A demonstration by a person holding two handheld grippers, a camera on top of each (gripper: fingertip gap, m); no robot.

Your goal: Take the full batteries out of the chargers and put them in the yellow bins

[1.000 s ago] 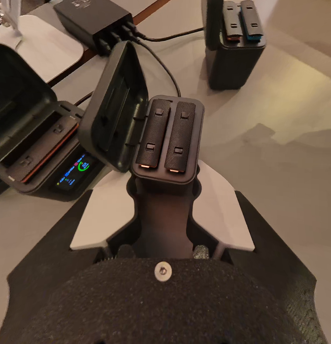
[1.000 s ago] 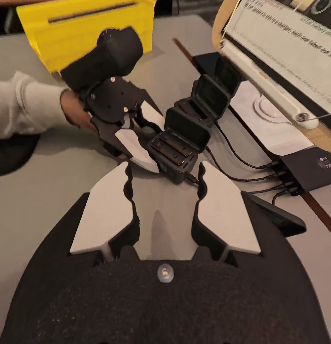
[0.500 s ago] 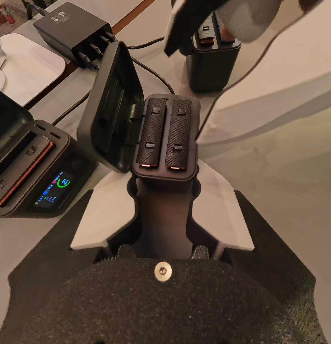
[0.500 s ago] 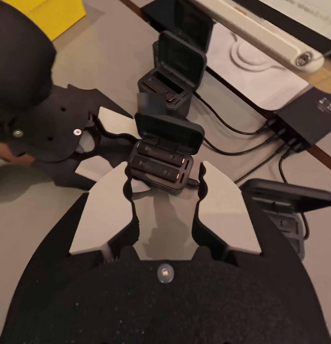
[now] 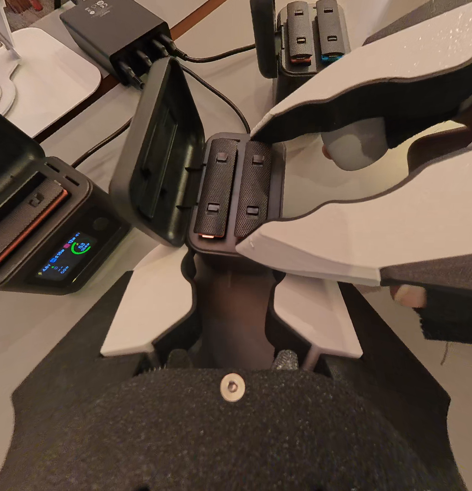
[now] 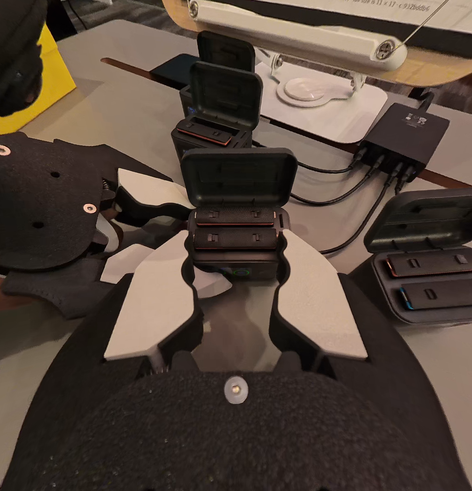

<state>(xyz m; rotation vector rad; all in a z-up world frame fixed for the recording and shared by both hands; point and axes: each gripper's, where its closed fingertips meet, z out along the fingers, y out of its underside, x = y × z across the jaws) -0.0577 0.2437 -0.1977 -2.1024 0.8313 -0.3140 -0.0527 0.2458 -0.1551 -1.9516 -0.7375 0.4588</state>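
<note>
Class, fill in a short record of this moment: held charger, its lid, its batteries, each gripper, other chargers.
Held charger: black charger, clamped by the left gripper
Lid: lid open
Batteries: two batteries in the slots
Right gripper: right gripper open, fingers either side of the near battery
Other chargers: open charger with two batteries; second charger with one

1. A pale grey, smooth tabletop (image 6: 128,111) carries everything.
2. Four black box-shaped battery chargers stand on it with hinged lids raised: one nearest (image 6: 237,263), two behind it (image 6: 203,143), one at the right (image 6: 426,300).
3. A black multi-port power brick (image 6: 405,138) feeds their black cables (image 6: 333,196).
4. A white rounded stand base (image 6: 322,117) lies behind.
5. A yellow bin (image 6: 54,79) sits far left.
</note>
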